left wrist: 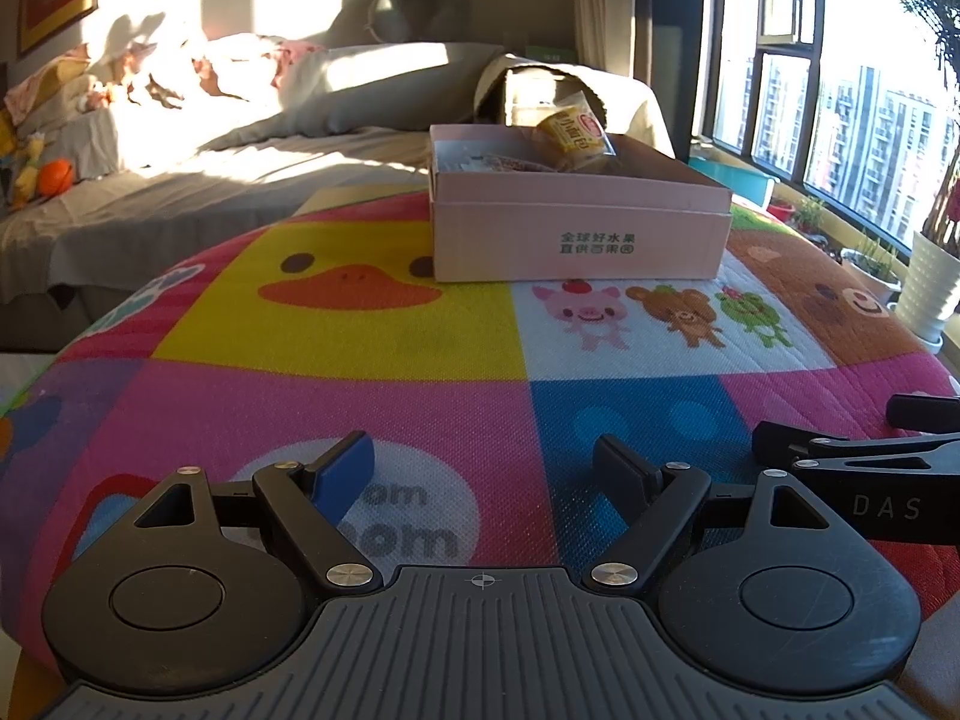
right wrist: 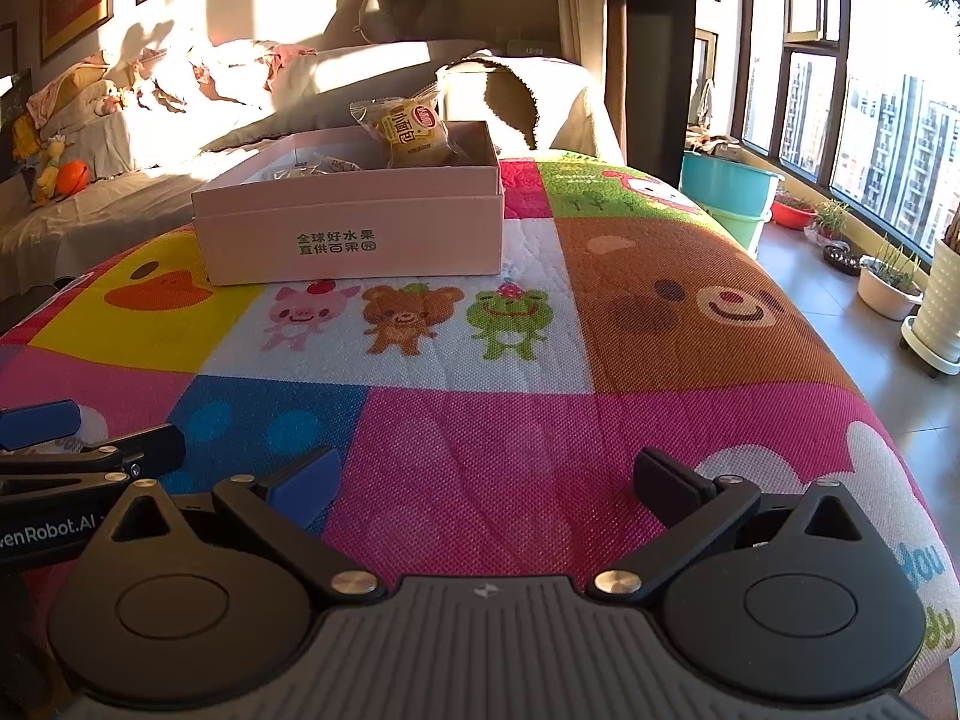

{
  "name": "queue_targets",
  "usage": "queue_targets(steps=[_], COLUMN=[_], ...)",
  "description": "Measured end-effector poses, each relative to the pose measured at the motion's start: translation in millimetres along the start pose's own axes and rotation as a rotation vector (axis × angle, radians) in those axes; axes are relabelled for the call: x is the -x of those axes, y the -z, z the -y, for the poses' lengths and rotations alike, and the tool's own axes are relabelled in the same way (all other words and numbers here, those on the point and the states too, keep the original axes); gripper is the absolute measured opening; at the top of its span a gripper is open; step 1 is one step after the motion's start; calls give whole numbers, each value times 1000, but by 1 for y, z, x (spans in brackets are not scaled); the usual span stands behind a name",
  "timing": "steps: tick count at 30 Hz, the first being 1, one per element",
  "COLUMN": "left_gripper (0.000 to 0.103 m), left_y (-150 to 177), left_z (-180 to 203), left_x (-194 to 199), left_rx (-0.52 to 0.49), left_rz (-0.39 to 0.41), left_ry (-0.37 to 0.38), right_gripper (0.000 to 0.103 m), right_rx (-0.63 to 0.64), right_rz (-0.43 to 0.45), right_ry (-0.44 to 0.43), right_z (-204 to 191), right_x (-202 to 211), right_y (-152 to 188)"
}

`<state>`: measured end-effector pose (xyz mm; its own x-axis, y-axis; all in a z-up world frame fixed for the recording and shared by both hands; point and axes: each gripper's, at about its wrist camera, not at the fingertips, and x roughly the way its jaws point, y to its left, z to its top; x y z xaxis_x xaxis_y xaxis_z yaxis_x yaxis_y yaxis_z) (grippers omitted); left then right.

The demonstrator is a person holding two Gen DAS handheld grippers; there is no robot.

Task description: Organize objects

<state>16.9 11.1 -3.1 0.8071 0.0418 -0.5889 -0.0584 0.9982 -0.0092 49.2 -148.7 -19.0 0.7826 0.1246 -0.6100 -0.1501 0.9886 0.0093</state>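
Observation:
A pink cardboard box stands at the far side of a colourful cartoon mat; it also shows in the right wrist view. Inside it a yellow wrapped bread packet leans against the far wall, next to other wrapped snacks. The packet shows in the right wrist view too. My left gripper is open and empty, low over the mat's near side. My right gripper is open and empty beside it, to the right, and shows in the left wrist view.
A sofa with blankets and toys lies behind the mat. Windows, teal tubs and white plant pots stand on the floor to the right. The left gripper's fingers show at the left edge of the right wrist view.

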Motion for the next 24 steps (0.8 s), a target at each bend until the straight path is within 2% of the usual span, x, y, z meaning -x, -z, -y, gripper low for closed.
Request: queue_targets(steps=[24], left_gripper=[86], left_y=[0], left_z=[0], left_x=[1], left_rx=[2], left_rz=[-2], left_ry=[2], right_gripper=[103], right_rx=[-1], right_rz=[0], right_ry=[0], right_z=[0], right_x=[0], right_y=[-1])
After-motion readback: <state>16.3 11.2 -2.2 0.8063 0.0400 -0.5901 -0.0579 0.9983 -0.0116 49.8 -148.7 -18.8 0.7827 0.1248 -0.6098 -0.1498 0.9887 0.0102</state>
